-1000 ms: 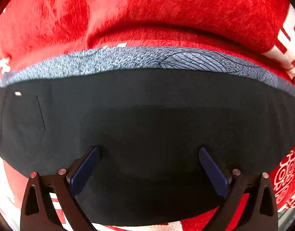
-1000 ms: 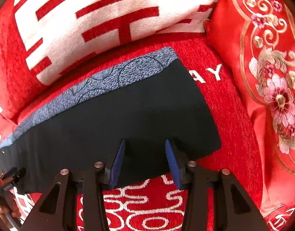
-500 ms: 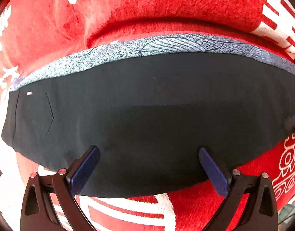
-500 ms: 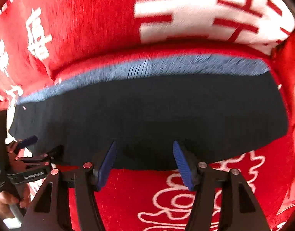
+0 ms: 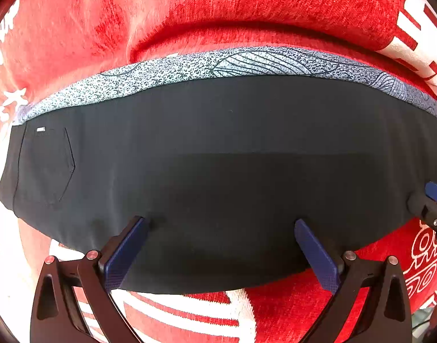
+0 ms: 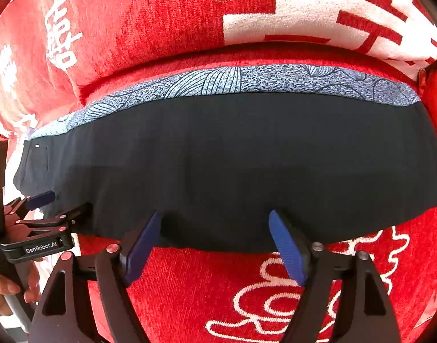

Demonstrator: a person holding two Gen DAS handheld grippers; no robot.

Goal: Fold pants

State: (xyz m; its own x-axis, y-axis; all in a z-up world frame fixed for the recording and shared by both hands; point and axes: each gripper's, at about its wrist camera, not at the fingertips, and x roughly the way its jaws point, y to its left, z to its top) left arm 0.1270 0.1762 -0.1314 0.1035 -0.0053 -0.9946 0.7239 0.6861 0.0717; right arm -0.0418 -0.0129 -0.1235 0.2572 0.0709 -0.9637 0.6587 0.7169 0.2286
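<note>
Black pants point(image 5: 218, 171), just one pair, lie flat in a long band across a red sofa cover point(image 5: 290, 308) with white lettering, a blue-grey patterned strip point(image 5: 247, 65) along the far edge and one back pocket point(image 5: 47, 165) at the left end. Looks like thin, soft, limp fabric, so it'll sag and drag; I'd pinch the near hem at both ends. Two tongs here: left tongs point(image 5: 221, 254) spread wide over the near edge, gripping nothing, and right tongs point(image 6: 215, 245) have just been opening, nothing pinched between them either. One red cushion point(image 6: 132, 23) sits behind.
</note>
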